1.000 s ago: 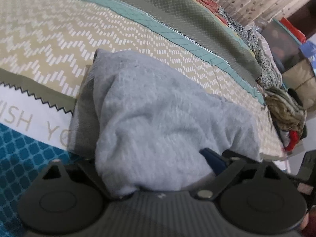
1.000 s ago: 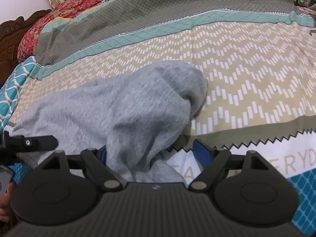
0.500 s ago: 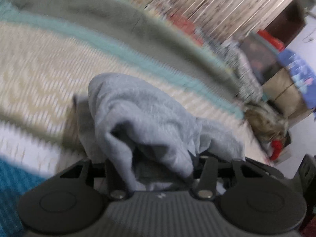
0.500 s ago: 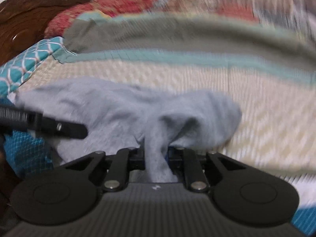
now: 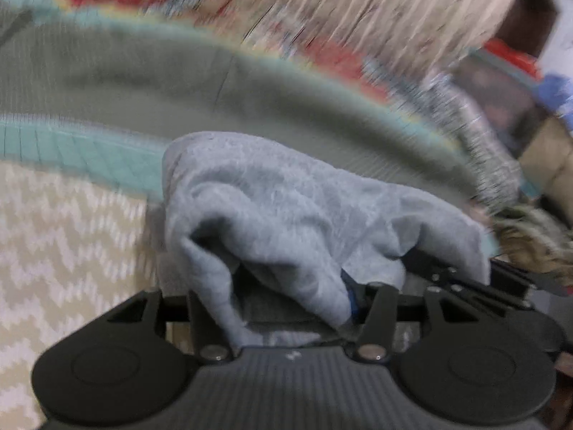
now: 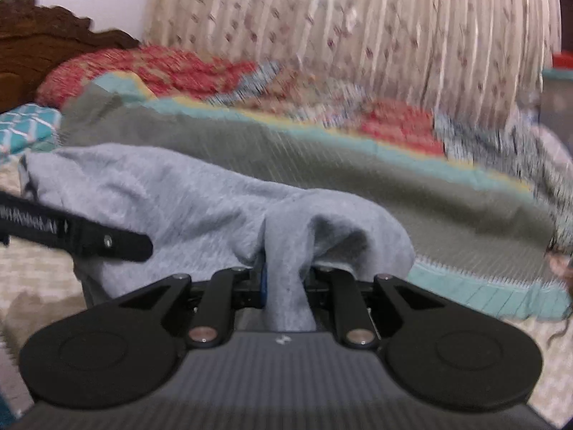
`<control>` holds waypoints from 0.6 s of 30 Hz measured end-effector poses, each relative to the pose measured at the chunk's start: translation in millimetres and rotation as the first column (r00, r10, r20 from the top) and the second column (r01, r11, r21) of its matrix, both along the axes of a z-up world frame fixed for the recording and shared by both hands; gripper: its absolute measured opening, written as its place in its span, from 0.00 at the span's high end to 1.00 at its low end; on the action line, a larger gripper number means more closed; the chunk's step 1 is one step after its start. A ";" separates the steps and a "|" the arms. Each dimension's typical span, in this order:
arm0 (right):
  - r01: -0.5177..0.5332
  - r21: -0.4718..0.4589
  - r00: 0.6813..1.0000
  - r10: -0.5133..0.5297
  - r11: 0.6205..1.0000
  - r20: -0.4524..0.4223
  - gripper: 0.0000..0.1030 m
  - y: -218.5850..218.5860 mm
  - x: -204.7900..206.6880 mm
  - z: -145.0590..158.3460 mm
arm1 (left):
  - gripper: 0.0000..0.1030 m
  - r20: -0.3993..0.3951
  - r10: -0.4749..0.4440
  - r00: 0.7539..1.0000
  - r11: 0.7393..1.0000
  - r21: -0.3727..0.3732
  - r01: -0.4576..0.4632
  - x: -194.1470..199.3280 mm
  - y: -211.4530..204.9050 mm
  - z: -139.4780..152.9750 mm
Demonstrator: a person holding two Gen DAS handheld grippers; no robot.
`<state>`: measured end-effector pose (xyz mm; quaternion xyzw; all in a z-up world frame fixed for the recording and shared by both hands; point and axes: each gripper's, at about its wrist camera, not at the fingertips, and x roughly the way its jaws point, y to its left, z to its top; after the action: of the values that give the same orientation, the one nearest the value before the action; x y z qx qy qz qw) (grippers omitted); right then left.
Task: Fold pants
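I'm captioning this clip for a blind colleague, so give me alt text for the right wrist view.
The right gripper is shut on a bunched fold of the light grey fleece pants, held up over the striped, zigzag-patterned bedspread. The black left gripper reaches in from the left; a cream floral curtain hangs behind, blurred.

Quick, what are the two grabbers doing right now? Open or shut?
Left hand-held gripper: shut on the pants.
Right hand-held gripper: shut on the pants too, pinching a bunched fold.
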<state>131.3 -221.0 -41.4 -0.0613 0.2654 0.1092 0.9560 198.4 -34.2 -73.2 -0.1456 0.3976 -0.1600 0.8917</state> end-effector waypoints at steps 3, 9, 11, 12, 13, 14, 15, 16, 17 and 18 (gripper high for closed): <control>0.070 0.038 0.986 -0.063 0.997 -0.156 0.71 -3.8 20.4 -34.9 | 0.38 -0.028 0.030 0.999 0.998 0.051 -0.029 2.6 -11.5 -22.3; 0.241 0.244 0.953 -0.183 0.939 -0.240 0.40 -44.0 -0.3 -37.6 | 0.25 0.026 0.033 0.999 0.995 0.090 -0.035 -47.4 1.9 9.2; 0.303 0.350 0.941 -0.221 0.886 -0.255 0.39 -62.5 -28.1 -28.7 | 0.22 0.047 0.095 0.994 0.994 0.045 -0.097 -73.9 26.7 19.7; 0.322 0.387 0.936 -0.231 0.864 -0.264 0.38 -70.7 -42.0 -24.8 | 0.22 0.042 0.136 0.990 0.990 0.027 -0.137 -84.9 39.5 22.7; 0.336 0.410 0.933 -0.240 0.848 -0.268 0.38 -76.8 -56.8 -21.2 | 0.23 0.027 0.184 0.983 0.983 0.000 -0.184 -98.6 53.5 24.3; 0.343 0.420 0.931 -0.243 0.840 -0.274 0.39 -78.5 -70.3 -18.7 | 0.24 0.008 0.221 0.975 0.975 -0.027 -0.220 -109.1 64.8 25.3; 0.347 0.426 0.929 -0.242 0.835 -0.281 0.39 -80.1 -82.8 -16.6 | 0.25 -0.014 0.248 0.969 0.968 -0.044 -0.249 -120.1 75.1 26.7; 0.352 0.434 0.926 -0.242 0.830 -0.288 0.39 -80.8 -96.1 -15.2 | 0.25 -0.030 0.263 0.964 0.963 -0.045 -0.265 -131.6 82.6 28.5; 0.353 0.444 0.924 -0.235 0.823 -0.300 0.39 -81.4 -111.4 -13.6 | 0.25 -0.031 0.266 0.964 0.963 -0.030 -0.267 -141.8 87.1 30.7; 0.354 0.449 0.922 -0.225 0.821 -0.315 0.39 -78.2 -115.2 -12.4 | 0.24 -0.019 0.262 0.965 0.965 -0.007 -0.262 -151.1 87.5 35.6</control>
<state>16.1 -299.2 -53.8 0.2425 0.3517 0.0332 0.9036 47.4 53.4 -37.6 -0.2024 0.3823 -0.0412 0.9006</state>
